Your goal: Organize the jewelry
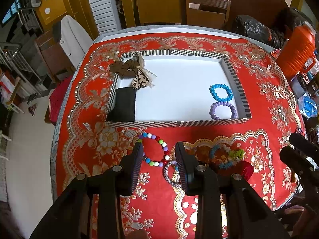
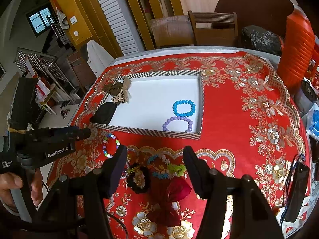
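Note:
A striped box (image 1: 149, 123) on the red tablecloth holds a blue bead bracelet (image 1: 221, 99), a purple one (image 1: 211, 110), a black pouch (image 1: 124, 103), a brown scrunchie (image 1: 121, 67) and a leopard bow (image 1: 139, 79). My left gripper (image 1: 159, 149) is open over a multicoloured bead bracelet (image 1: 164, 144) lying on the cloth. A braided bracelet (image 1: 166, 173) lies beside its right finger. My right gripper (image 2: 155, 155) is open above flower bracelets (image 2: 159, 174), a dark ring (image 2: 138, 179) and a red pouch (image 2: 173, 193), holding nothing.
An orange ribbed container (image 1: 297, 53) and a black plastic bag (image 1: 253, 27) crowd the table's right far side. A dark phone with a cord (image 2: 297, 191) lies at the right edge. Wooden chairs (image 1: 205, 10) stand behind the table. A hand (image 2: 16, 181) holds the left gripper's handle.

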A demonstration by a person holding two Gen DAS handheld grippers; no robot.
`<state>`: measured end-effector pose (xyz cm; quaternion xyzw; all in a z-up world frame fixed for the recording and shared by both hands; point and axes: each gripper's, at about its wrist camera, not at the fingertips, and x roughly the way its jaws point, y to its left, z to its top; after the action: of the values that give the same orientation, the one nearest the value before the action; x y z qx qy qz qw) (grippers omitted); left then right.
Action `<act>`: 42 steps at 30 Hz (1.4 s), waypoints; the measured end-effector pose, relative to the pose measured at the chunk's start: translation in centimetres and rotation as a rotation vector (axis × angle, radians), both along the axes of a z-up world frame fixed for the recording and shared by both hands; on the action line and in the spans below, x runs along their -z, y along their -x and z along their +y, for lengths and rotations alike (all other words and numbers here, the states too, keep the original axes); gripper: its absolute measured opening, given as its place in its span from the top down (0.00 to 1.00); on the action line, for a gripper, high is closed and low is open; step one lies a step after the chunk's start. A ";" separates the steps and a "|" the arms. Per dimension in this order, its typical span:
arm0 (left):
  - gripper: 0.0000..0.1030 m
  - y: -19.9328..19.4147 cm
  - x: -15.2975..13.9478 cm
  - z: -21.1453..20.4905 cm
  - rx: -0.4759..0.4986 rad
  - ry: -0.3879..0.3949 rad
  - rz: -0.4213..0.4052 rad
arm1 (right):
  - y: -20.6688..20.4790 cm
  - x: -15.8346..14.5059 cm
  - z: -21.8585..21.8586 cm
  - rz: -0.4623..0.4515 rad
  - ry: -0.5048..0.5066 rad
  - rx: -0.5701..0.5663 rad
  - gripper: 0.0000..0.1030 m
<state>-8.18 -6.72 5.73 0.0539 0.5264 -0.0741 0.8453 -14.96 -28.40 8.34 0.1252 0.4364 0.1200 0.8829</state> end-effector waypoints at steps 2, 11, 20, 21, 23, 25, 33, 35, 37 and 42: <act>0.87 0.1 0.0 0.0 -0.002 0.000 0.000 | 0.1 0.1 -0.2 0.001 0.000 0.002 0.41; 0.87 0.1 0.0 -0.1 0.004 -0.005 -0.004 | 0.4 -0.1 -0.6 -0.004 0.008 0.002 0.41; 0.87 0.3 0.0 -0.2 0.002 -0.015 0.000 | 0.5 -0.2 -0.8 -0.003 0.015 -0.003 0.40; 0.87 0.3 0.0 -0.2 0.002 -0.015 0.001 | 0.5 -0.2 -0.8 -0.004 0.017 -0.003 0.40; 0.87 0.3 0.0 -0.2 0.000 -0.015 0.000 | 0.6 -0.2 -1.0 -0.005 0.016 -0.001 0.40; 0.87 0.3 0.0 -0.1 -0.001 -0.013 0.002 | 0.6 -0.2 -1.2 -0.005 0.014 0.003 0.40; 0.87 -0.3 0.0 2.9 -0.034 0.046 0.027 | 1.5 0.7 -2.3 0.008 0.037 0.012 0.40; 0.87 -0.6 0.4 4.3 -0.061 0.052 0.047 | 1.6 1.4 -2.8 0.024 0.042 0.020 0.40; 0.87 -0.8 0.9 5.4 -0.076 0.069 0.072 | 1.8 2.3 -3.4 0.043 0.042 0.028 0.40; 0.87 -1.1 2.1 7.7 -0.129 0.085 0.116 | 1.9 4.4 -3.5 0.086 0.019 0.023 0.40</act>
<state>-7.04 1.02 3.60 -0.0206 0.5734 -0.0447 0.8178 -16.81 -31.95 3.98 0.1269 0.4738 0.1002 0.8657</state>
